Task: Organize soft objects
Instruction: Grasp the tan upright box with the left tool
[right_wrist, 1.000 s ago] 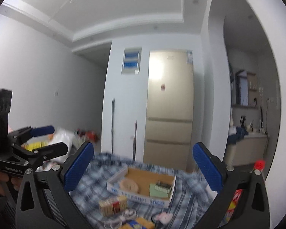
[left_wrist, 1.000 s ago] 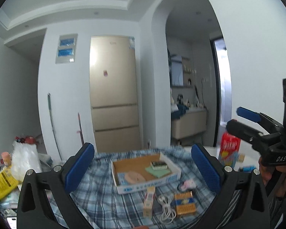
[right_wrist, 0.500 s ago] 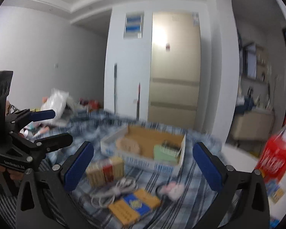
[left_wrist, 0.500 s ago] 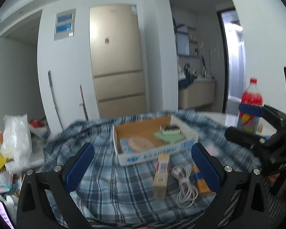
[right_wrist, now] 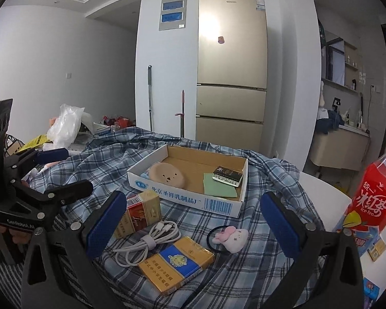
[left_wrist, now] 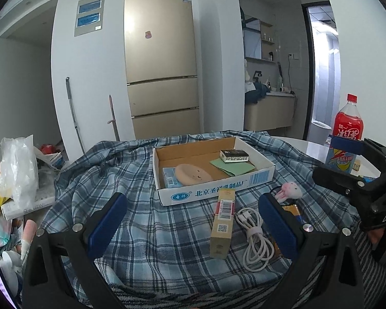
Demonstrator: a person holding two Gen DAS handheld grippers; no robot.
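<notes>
A small pink plush toy (right_wrist: 231, 235) lies on the blue plaid cloth (right_wrist: 103, 164) that covers the table, with a black hair band (right_wrist: 211, 234) touching it on its left side. It sits just in front of the near right corner of a shallow cardboard box (right_wrist: 193, 202), outside it. In the left wrist view the same plush toy (left_wrist: 288, 190) shows beside the right-hand finger, near the box's front wall (left_wrist: 218, 193).

Inside the box a round tan soft pad with a little face (right_wrist: 167, 175) rests at the near left, lying partly over a light blue packet (left_wrist: 169, 177). A green flat sheet (right_wrist: 219, 188) lies at the right of the box floor, and a small dark box (right_wrist: 227, 176) rests on its far edge.

In front of the box, on the cloth, are a red and tan carton (right_wrist: 141, 212), a coiled white cable (right_wrist: 151, 239) and a yellow and blue pack (right_wrist: 176, 264). A red iced-tea bottle (right_wrist: 375, 193) stands on the bare white table (right_wrist: 319, 188) to the right.

The right gripper (right_wrist: 193, 228) is held over the near items with its fingers wide apart and empty. The left gripper (left_wrist: 191, 225) is likewise held over the cloth, fingers spread, nothing between them.
</notes>
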